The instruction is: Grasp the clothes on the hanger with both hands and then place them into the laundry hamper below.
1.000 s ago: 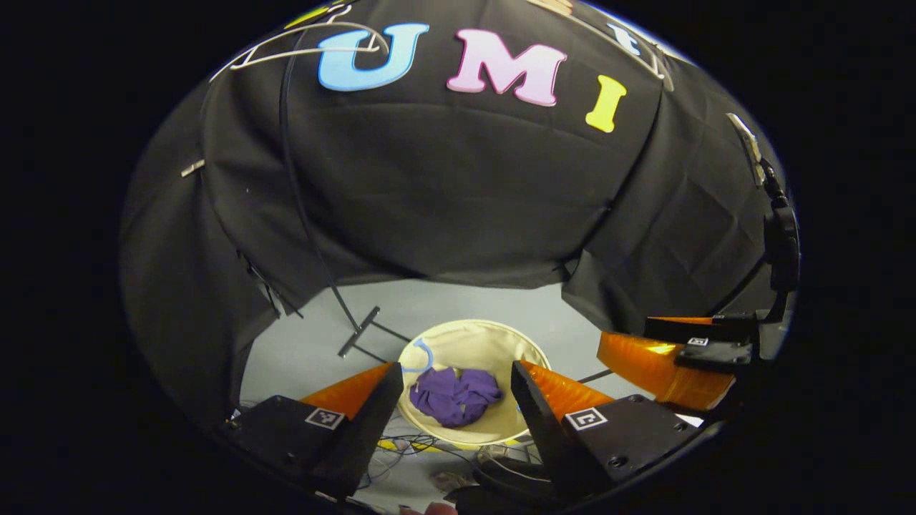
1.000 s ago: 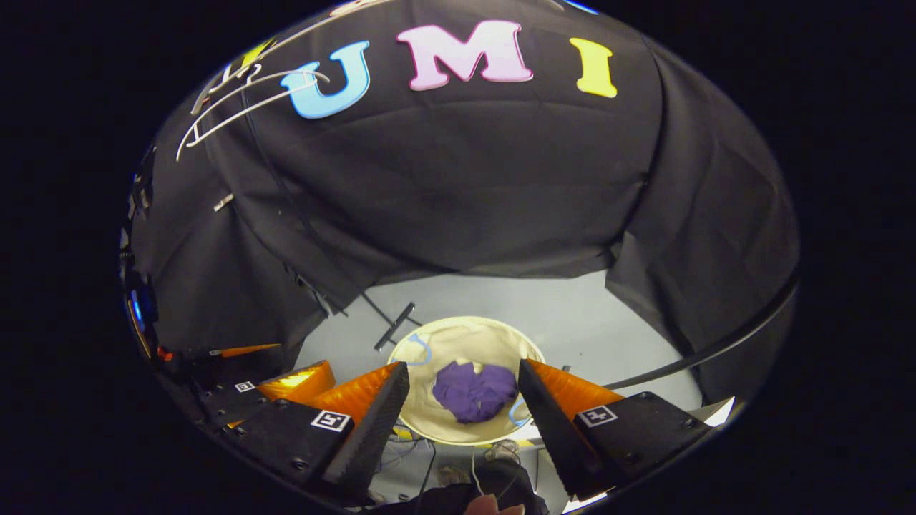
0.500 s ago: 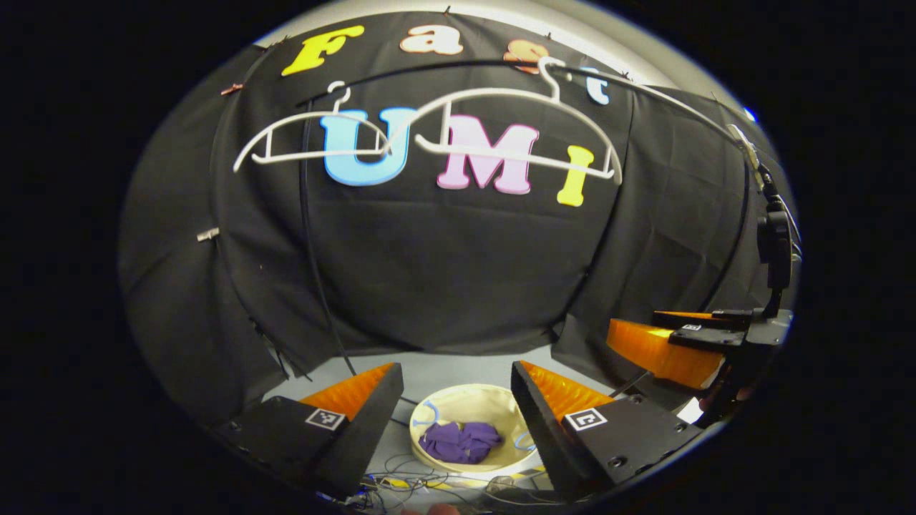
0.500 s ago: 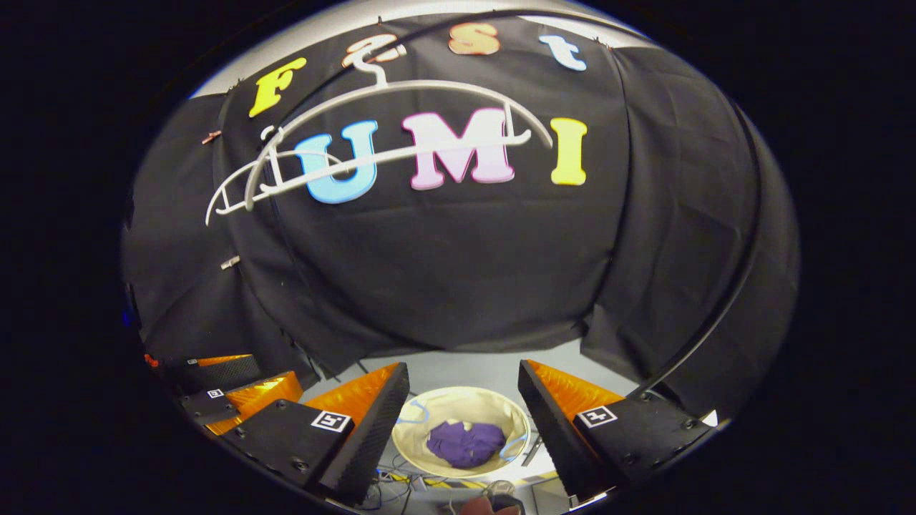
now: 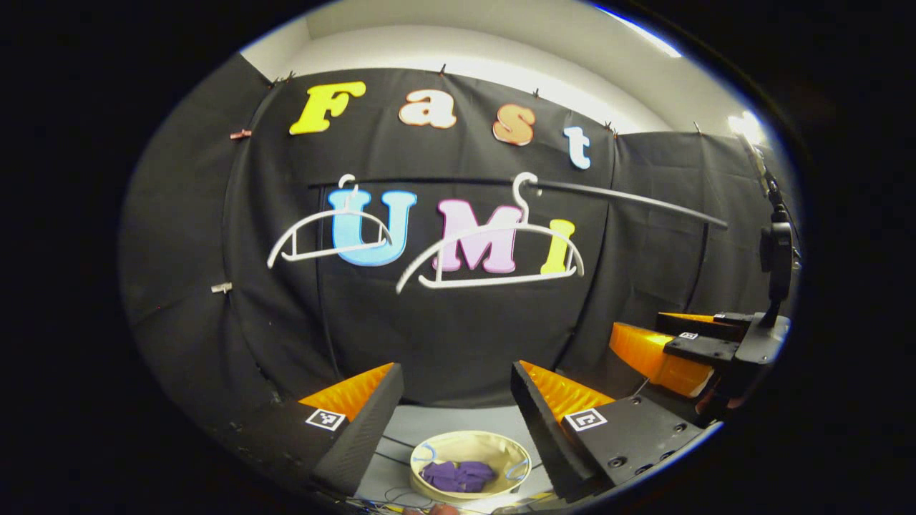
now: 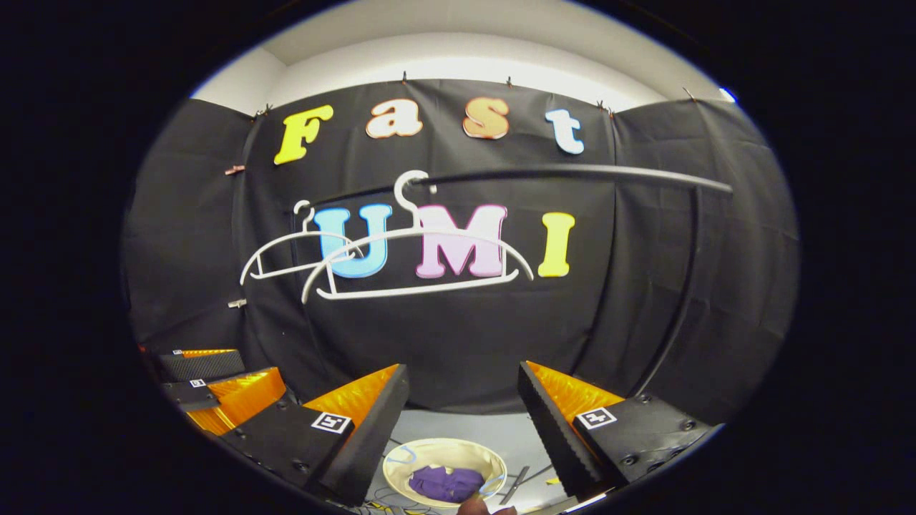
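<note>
A purple garment (image 5: 456, 474) (image 6: 445, 483) lies crumpled inside the round cream hamper (image 5: 494, 448) (image 6: 436, 450) on the floor. Two bare white hangers (image 5: 494, 257) (image 5: 329, 232) (image 6: 418, 265) hang from a black rail (image 5: 630, 197) (image 6: 572, 173). My left gripper (image 5: 456, 400) is open, held high above the hamper with nothing between its fingers. My right gripper (image 6: 461, 404) is open too, also well above the hamper. The right gripper (image 5: 673, 350) shows at the right of the left gripper view; the left gripper (image 6: 215, 390) shows at the left of the right gripper view.
The rail's black upright (image 6: 676, 300) stands at the right and another thin pole (image 5: 318, 300) at the left. Cables (image 5: 401, 493) lie on the grey floor in front of the hamper. Black cloth walls close in on three sides.
Both grippers have risen and tilted up from the hamper. The hamper with the purple garment has dropped low in both views, and the hangers and rail have come to the middle.
</note>
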Tool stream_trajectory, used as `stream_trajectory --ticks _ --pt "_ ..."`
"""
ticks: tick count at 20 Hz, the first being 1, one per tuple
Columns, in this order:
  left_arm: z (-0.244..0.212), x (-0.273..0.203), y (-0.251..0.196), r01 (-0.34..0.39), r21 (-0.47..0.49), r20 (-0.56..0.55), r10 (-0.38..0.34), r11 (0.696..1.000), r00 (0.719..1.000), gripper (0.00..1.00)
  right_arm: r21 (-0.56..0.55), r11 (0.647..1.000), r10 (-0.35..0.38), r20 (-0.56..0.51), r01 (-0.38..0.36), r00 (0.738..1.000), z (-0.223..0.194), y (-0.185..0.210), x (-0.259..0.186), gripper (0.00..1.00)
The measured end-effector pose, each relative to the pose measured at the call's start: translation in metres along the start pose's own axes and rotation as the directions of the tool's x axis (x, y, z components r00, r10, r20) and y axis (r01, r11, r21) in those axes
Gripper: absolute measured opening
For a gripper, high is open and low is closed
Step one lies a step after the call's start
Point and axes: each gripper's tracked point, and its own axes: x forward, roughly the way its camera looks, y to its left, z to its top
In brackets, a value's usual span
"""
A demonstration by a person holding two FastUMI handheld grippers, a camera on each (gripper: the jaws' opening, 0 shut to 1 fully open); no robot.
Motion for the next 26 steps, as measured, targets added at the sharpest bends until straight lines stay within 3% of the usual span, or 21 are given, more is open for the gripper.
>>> stream_trajectory --ticks 2,3,4,6,10,17,18,19,25,26 --pt "0.024 -0.013 -0.003 -0.015 0.020 0.059 0.014 1.000 0.998 0.92 -0.003 1.000 0.014 0.058 -0.014 0.998 0.023 0.002 -0.014 0.98" --pt "0.033 -0.019 -0.005 -0.021 0.028 0.084 0.019 0.999 0.996 0.95 0.003 1.000 0.023 0.082 -0.023 0.996 0.032 0.001 -0.020 1.00" --pt "0.041 -0.024 -0.007 -0.027 0.030 0.106 0.024 0.999 0.994 0.92 0.010 1.000 0.026 0.105 -0.028 0.994 0.039 0.000 -0.027 0.93" --pt "0.051 -0.036 -0.011 -0.041 0.023 0.138 0.038 0.999 0.990 0.98 0.007 1.000 0.024 0.142 -0.025 0.990 0.054 -0.005 -0.035 1.00" --pt "0.054 -0.058 -0.015 -0.075 0.012 0.176 0.071 0.997 0.982 0.92 -0.018 1.000 0.025 0.205 -0.022 0.978 0.070 -0.018 -0.054 0.98" --pt "0.043 -0.080 -0.018 -0.119 0.026 0.173 0.113 0.993 0.978 0.95 -0.012 0.997 0.077 0.210 -0.076 0.975 0.069 -0.011 -0.069 0.98" --pt "0.042 -0.082 -0.018 -0.127 0.031 0.171 0.120 0.991 0.978 0.95 -0.004 0.997 0.077 0.214 -0.078 0.974 0.069 -0.011 -0.071 0.93" --pt "0.040 -0.083 -0.018 -0.133 0.034 0.167 0.125 0.991 0.978 0.95 0.002 0.997 0.078 0.217 -0.081 0.973 0.069 -0.013 -0.073 0.98" --pt "0.024 -0.091 -0.021 -0.131 0.018 0.142 0.127 0.991 0.982 0.95 0.003 0.997 0.070 0.189 -0.071 0.980 0.055 -0.015 -0.066 0.98" --pt "0.022 -0.094 -0.021 -0.126 0.018 0.134 0.122 0.992 0.983 0.95 0.004 0.998 0.067 0.187 -0.069 0.980 0.055 -0.015 -0.066 0.93"
